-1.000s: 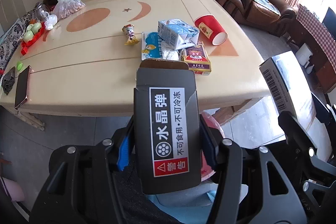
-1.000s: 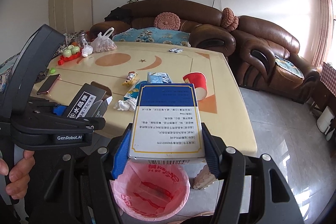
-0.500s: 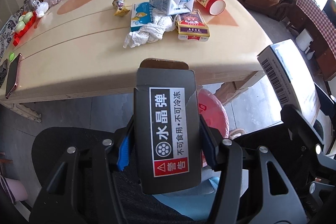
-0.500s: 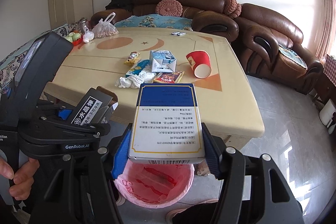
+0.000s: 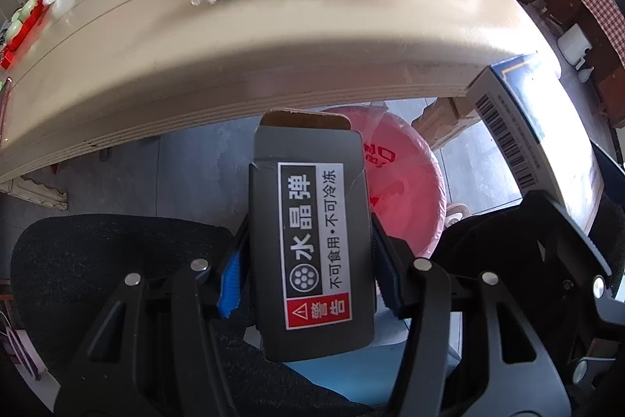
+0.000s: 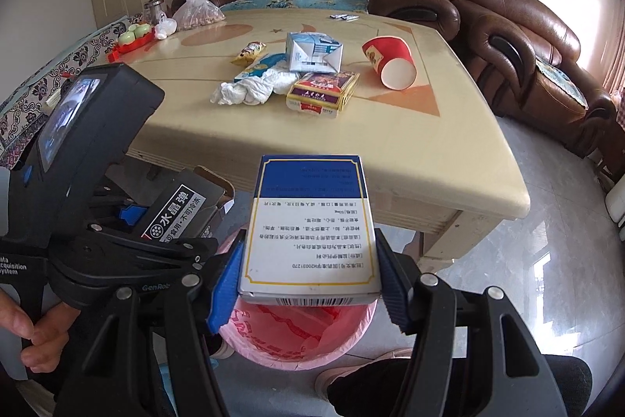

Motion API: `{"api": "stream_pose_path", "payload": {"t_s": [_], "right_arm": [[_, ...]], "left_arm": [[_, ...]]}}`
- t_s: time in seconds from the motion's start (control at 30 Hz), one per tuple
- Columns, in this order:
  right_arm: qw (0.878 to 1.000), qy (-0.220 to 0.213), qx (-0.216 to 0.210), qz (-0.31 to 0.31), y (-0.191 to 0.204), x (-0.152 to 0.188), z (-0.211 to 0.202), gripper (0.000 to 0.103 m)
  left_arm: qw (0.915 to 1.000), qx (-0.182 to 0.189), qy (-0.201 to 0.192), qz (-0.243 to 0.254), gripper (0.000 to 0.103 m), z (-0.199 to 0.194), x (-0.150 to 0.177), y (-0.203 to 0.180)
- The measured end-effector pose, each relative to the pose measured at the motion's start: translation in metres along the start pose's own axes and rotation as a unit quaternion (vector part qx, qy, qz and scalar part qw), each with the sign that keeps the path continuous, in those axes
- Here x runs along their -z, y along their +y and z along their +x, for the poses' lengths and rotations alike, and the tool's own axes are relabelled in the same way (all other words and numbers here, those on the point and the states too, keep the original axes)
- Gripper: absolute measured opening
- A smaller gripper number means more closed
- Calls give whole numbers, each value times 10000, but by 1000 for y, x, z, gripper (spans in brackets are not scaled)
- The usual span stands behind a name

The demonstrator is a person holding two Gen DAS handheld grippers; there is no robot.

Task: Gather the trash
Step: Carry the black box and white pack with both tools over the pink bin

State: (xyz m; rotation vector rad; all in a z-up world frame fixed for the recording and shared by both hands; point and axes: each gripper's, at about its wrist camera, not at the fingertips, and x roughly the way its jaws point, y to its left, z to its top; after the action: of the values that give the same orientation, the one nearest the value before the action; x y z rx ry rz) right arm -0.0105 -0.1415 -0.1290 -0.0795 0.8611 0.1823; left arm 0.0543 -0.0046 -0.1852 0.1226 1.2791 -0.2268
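So the left gripper [image 5: 308, 260] has its fingers [image 5: 231, 280] clamped tight on a dark grey box [image 5: 310, 241] with a white label and a red warning patch, top flap open. It's off the desk [image 5: 273, 38] entirely, held out past the near edge with the pink-lined trash bin [image 5: 406, 182] just behind and below it on the floor.

The right gripper [image 6: 308, 284] is doing the same thing with a blue and white box [image 6: 310, 225], printed side up and barcode end toward the camera, fingers [image 6: 224, 292] pressed against both sides. That one sits right over the bin's [image 6: 297, 339] opening in the right wrist view, also out past the near edge of the desk [image 6: 390, 143]. The grey box [image 6: 179, 213] shows up just to its left there, and a bare hand [image 6: 31, 331] grips the left tool's handle.

Still lying on the desk, around the middle: a crumpled white tissue wad [image 6: 254, 88], a flat red and yellow packet [image 6: 324, 90] touching it, a folded blue and white carton [image 6: 314, 51] behind those, a small yellow snack wrapper [image 6: 248, 51], and a red paper cup [image 6: 390, 63] tipped on its side. Over by the far left corner there's a knotted plastic bag [image 6: 199, 10] and a red tray with green fruit [image 6: 133, 36].

Brown leather sofas [image 6: 508, 26] wrap around the far side and right.
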Motion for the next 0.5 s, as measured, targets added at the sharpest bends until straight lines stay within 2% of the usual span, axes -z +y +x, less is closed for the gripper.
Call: {"api": "stream_pose_path", "payload": {"t_s": [0.5], "right_arm": [[9964, 824, -123, 155, -14, 21, 74, 60]], "left_arm": [[9969, 48, 780, -44, 55, 75, 5, 2]]}}
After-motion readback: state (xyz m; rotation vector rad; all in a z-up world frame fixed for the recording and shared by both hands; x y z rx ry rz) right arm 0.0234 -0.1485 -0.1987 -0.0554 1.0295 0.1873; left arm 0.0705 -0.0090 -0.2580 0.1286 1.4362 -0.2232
